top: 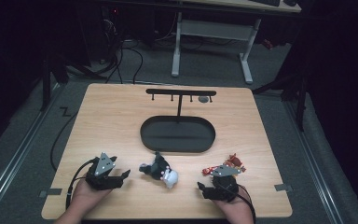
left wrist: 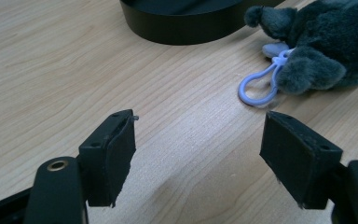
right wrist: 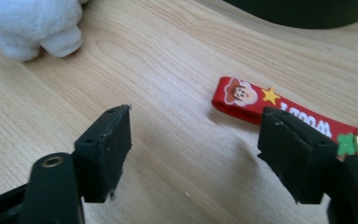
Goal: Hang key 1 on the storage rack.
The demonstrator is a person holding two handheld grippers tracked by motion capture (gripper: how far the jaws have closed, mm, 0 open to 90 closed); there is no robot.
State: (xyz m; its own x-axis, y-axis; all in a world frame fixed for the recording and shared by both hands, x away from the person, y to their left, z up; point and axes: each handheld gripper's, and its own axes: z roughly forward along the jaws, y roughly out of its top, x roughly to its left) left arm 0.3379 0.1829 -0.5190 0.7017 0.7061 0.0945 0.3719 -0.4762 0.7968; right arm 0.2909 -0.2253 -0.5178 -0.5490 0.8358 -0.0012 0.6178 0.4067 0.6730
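Observation:
A grey and white plush keychain (top: 161, 171) lies on the table between my two grippers. My left gripper (top: 123, 178) rests low on the table to its left, open. In the left gripper view the jaws (left wrist: 198, 149) stand wide with bare wood between them, and the grey plush (left wrist: 326, 42) with its lilac clip (left wrist: 258, 88) lies just beyond the right jaw. A red printed strap keychain (top: 223, 167) lies by my right gripper (top: 204, 190). In the right gripper view that gripper (right wrist: 196, 149) is open, the red strap (right wrist: 261, 105) partly behind its right jaw, nothing between the pads.
A black oval tray (top: 144, 133) with an upright hanger bar (top: 181, 92) stands mid-table; a small grey thing (top: 204, 99) hangs at the bar's right end. The white part of the plush (right wrist: 32, 23) lies at the top left of the right gripper view. Cables trail from both grippers.

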